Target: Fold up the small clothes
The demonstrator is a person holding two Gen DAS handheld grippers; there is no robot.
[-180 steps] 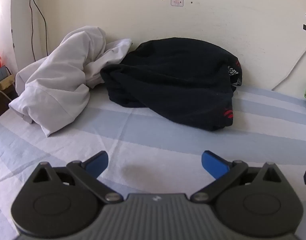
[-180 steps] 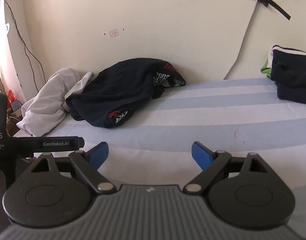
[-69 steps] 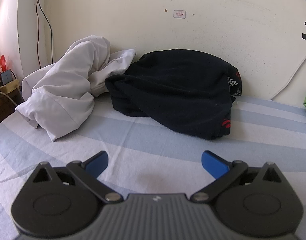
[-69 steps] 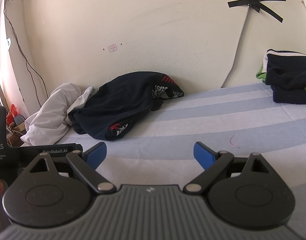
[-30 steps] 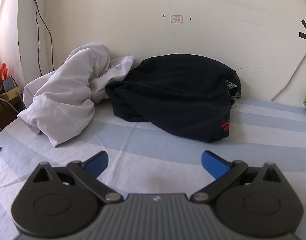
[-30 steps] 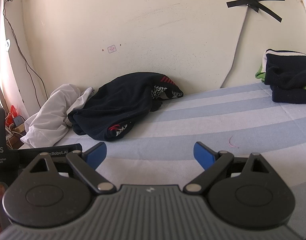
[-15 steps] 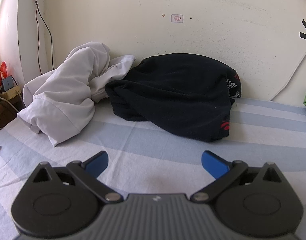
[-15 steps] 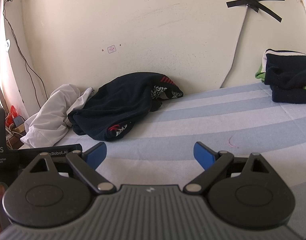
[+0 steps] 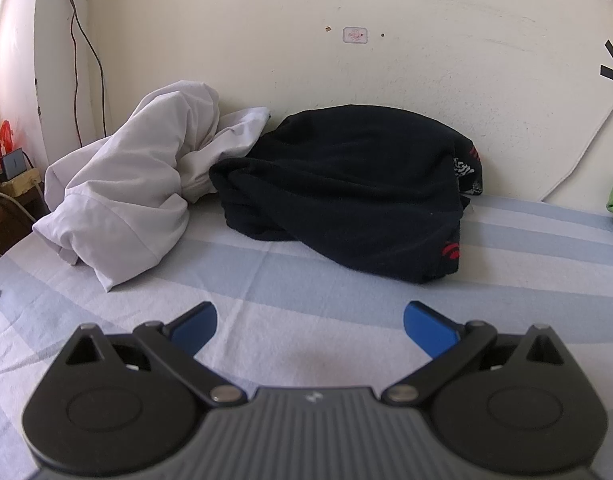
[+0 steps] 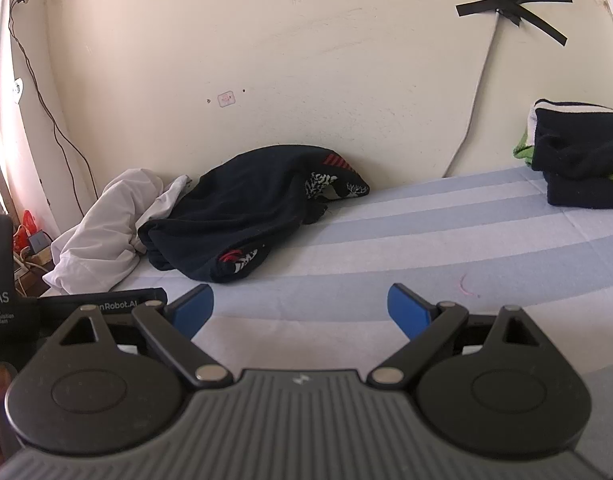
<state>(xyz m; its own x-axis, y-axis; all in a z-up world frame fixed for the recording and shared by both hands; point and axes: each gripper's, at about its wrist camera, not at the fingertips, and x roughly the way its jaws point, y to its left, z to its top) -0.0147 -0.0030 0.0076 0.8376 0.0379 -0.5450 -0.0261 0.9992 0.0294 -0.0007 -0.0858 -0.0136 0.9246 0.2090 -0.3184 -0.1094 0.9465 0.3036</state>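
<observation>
A crumpled black garment with red and white prints (image 9: 346, 188) lies against the wall on the blue-striped bed sheet (image 9: 306, 288); it also shows in the right wrist view (image 10: 242, 216). A crumpled white garment (image 9: 130, 196) lies to its left, touching it, and shows in the right wrist view too (image 10: 106, 232). My left gripper (image 9: 309, 326) is open and empty, a short way in front of both garments. My right gripper (image 10: 300, 308) is open and empty, farther back and to the right.
A stack of folded dark and green clothes (image 10: 578, 164) sits at the far right by the wall. The left gripper's body (image 10: 10, 300) shows at the right wrist view's left edge. Cables and a charger (image 9: 14, 164) lie off the bed's left edge.
Both grippers stay open and empty. The left wrist view has shifted slightly over the last seconds; the clothes have not moved.
</observation>
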